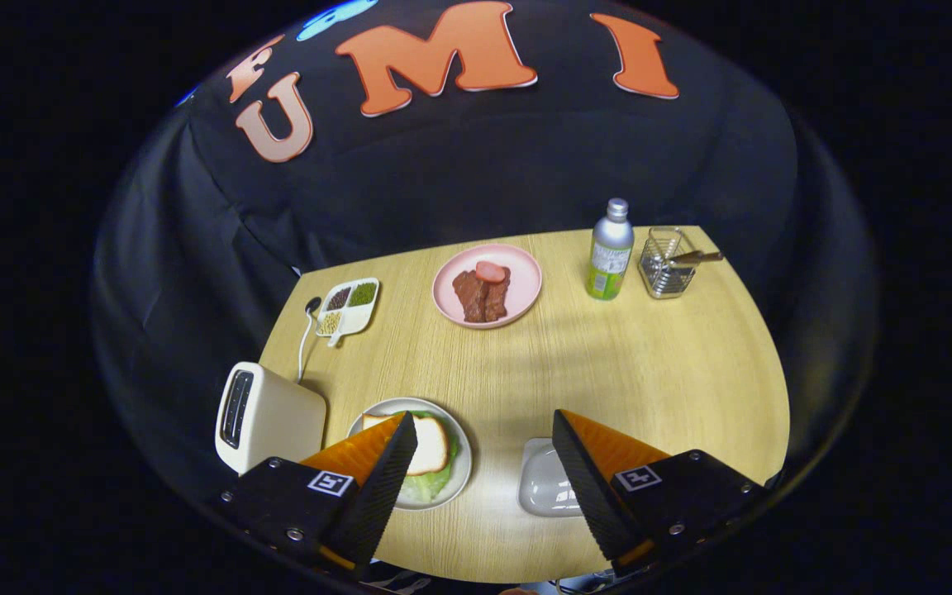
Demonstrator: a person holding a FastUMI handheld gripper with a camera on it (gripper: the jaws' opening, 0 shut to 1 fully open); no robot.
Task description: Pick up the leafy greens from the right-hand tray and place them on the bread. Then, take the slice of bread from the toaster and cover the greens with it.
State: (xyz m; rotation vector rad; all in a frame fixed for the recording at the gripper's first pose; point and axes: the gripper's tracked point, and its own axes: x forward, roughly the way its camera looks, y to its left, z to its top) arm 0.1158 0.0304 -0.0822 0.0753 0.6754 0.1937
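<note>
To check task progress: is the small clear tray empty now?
Empty: the small clear tray holds nothing visible; greens lie under bread. Gripper open.

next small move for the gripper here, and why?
Probably just back away. The gripper is open and empty; a bread slice already lies over the greens on the plate. The toaster slots look empty, though that's hard to tell.

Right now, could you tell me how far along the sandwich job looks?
It looks finished. On the plate a bread slice lies on top of leafy greens, which show around its edge. The right-hand tray holds no greens, and the toaster shows no bread. The gripper is open, holding nothing. Nothing seems left.
</note>
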